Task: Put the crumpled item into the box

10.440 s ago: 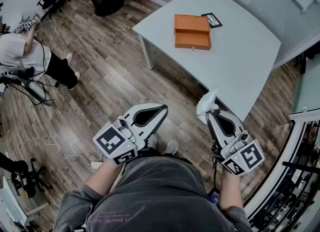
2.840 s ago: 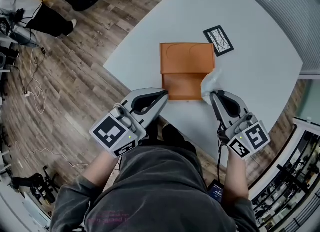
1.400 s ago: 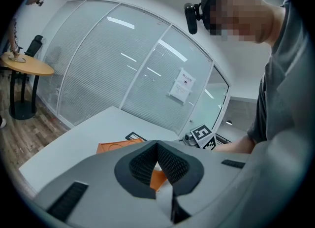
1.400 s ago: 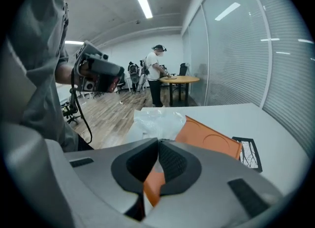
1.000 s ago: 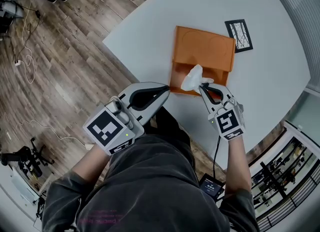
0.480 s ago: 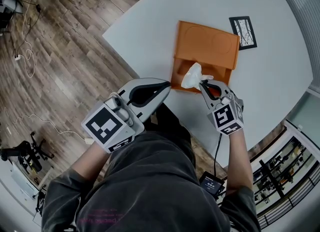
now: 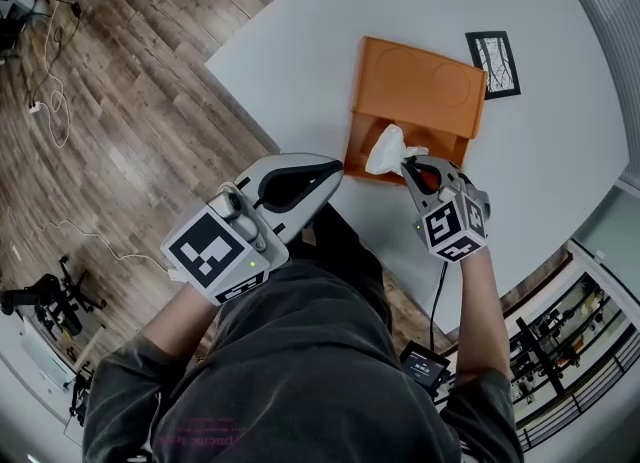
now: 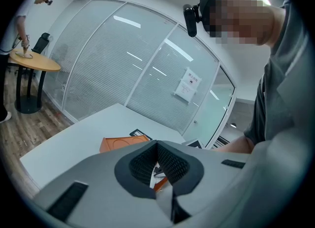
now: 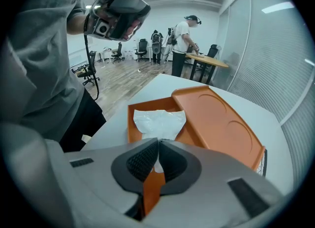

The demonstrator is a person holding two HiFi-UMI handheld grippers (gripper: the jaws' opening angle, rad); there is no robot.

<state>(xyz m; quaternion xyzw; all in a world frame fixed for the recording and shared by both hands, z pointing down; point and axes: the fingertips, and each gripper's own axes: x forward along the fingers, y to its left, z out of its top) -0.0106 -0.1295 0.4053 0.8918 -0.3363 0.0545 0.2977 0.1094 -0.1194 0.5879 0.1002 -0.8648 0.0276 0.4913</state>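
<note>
1. Grips the crumpled white paper (image 7: 385, 149) with the right gripper (image 7: 405, 163), jaws pinched on one end of it.
2. Hangs it over the open base of the orange box (image 7: 356, 147), with the lid (image 7: 420, 86) folded back on the white table (image 7: 300, 51).
3. Seems to finish the carry; leaves the lowering, the release and the pull-back to do.
4. Holds the left gripper (image 7: 335, 166) just off the table edge, jaws together on nothing.
5. Shows, in the right gripper view only, a white scrap between the pads and the paper (image 9: 160, 121) spread inside the box walls (image 9: 132, 123); cannot tell whether it touches the floor.
6. Shows, in the head view only, both grippers at once and the marker card (image 7: 493, 63) beyond the lid.
</note>
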